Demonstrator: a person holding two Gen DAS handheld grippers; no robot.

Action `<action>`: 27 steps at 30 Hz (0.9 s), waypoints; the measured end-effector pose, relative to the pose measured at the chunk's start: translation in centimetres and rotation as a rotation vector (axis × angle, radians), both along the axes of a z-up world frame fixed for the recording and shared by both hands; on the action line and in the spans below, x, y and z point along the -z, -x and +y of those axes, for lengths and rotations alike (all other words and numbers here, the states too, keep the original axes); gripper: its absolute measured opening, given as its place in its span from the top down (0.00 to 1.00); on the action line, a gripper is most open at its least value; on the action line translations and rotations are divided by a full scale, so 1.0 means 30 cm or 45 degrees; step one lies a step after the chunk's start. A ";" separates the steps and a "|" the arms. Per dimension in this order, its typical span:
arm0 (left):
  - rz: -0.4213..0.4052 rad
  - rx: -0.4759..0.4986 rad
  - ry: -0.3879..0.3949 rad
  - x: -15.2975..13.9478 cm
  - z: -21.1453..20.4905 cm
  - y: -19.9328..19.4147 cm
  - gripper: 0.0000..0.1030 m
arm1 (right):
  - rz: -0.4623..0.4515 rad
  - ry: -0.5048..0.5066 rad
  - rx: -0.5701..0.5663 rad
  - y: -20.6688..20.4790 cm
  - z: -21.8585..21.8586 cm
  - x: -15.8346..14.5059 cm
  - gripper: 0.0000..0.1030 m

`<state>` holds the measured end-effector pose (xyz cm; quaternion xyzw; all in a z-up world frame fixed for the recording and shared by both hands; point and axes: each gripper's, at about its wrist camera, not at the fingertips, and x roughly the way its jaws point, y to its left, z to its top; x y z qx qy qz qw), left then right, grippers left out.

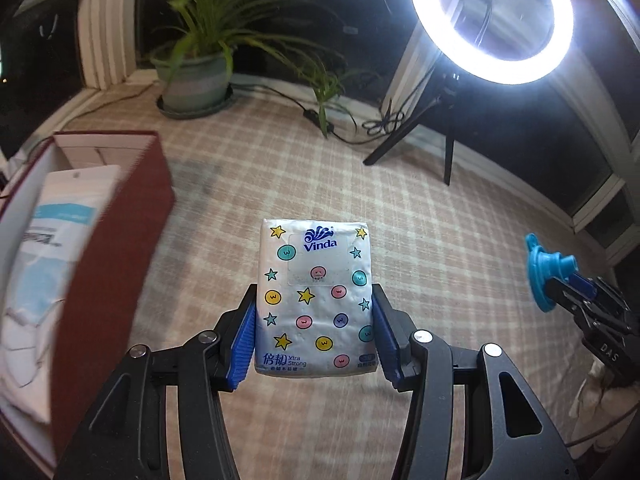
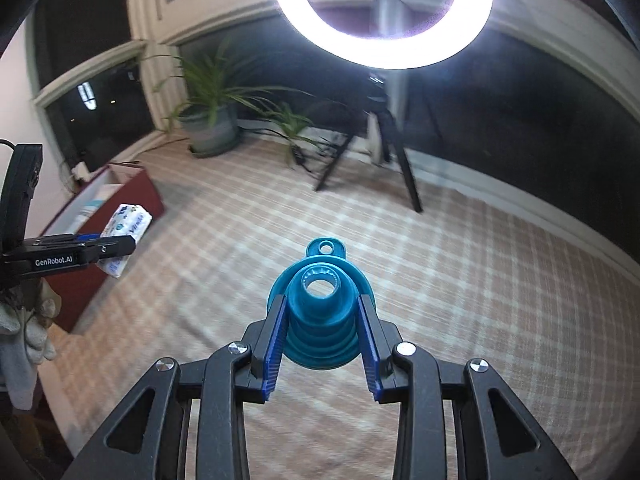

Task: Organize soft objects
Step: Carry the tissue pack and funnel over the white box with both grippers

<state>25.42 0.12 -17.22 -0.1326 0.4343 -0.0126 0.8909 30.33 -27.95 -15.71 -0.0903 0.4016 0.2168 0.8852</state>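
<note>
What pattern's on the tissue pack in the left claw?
White tissue pack with coloured stars and round smiley dots, blue Vinda logo; clearest in the left wrist view.

The tissue pack carries the blue brand name "Vinda" near its top and "Xtra Strong" beside Chinese characters at its bottom edge. The left hand-held gripper bears "GenRobot.AI" in white on its side, and the right hand-held gripper shows the letters "DAS".

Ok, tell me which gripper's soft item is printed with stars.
The left gripper: its tissue pack has stars and smiley dots. The right gripper holds a plain blue funnel.
</note>
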 end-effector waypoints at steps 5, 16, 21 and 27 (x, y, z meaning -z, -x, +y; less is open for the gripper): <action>-0.043 -0.032 0.007 -0.066 0.085 0.095 0.51 | -0.017 -0.029 -0.086 0.052 0.112 -0.061 0.70; -0.063 -0.168 0.003 -0.099 0.359 0.264 0.51 | -0.047 -0.062 -0.284 0.133 0.458 -0.135 0.70; -0.051 -0.226 -0.019 -0.081 0.469 0.311 0.51 | -0.049 -0.063 -0.359 0.147 0.619 -0.149 0.70; -0.030 -0.272 -0.039 -0.060 0.581 0.344 0.51 | -0.038 -0.065 -0.451 0.164 0.822 -0.151 0.70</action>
